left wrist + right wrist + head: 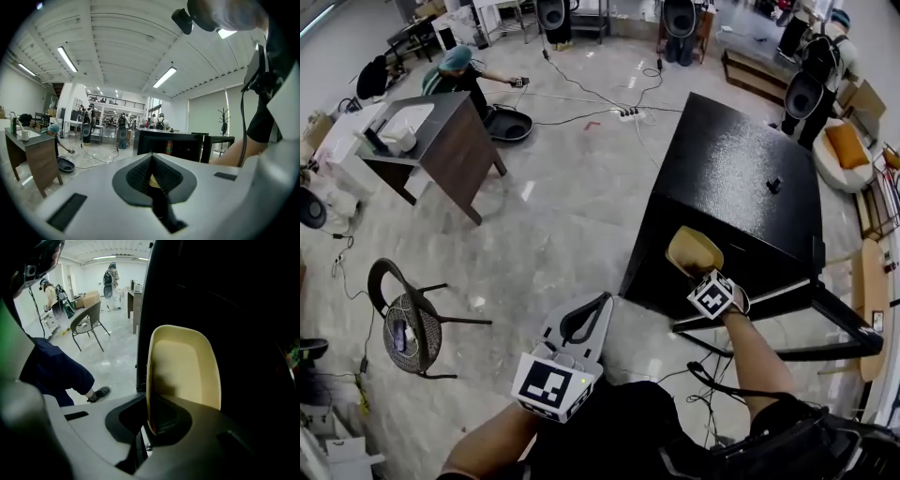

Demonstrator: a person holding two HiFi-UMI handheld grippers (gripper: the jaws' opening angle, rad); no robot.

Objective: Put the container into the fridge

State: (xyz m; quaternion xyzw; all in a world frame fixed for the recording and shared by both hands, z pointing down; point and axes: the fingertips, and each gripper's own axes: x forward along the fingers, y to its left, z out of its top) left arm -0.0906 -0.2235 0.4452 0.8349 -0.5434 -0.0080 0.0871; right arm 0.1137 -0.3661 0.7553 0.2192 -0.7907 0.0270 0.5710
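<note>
- The container (pixel 694 251) is a cream-coloured tub with thin walls, and it looks empty. I judge it light and a little bendy, probably plastic. It should not break easily, but it can flex under a hard pinch.
- It hangs in the air close in front of the fridge (pixel 731 178), near the front edge of the black top. In the right gripper view, the dark side of the fridge is directly behind it.
- The right gripper (pixel 701 274) has its fingers pinching the rim of the container at one side.
- The rim seems the sensible place to hold, because the smooth wall offers no other edge. A hold on one side lets the tub tilt or swing, so slow moves are safer.
- The left gripper (pixel 598 305) has its fingers pressed together with nothing between them. It is lower and to the left, well apart from the container.
- The fridge door (pixel 848 328) stands open toward the right.
- The inside of the fridge is dark, and I cannot tell how much free shelf there is. The left gripper view shows one red thing (pixel 169 146) standing inside.
- The edges to mind are the upper front edge of the fridge and the edge of the open door.
- On the left the floor (pixel 562 225) is open, and the chair (pixel 408 319) is well apart.
</note>
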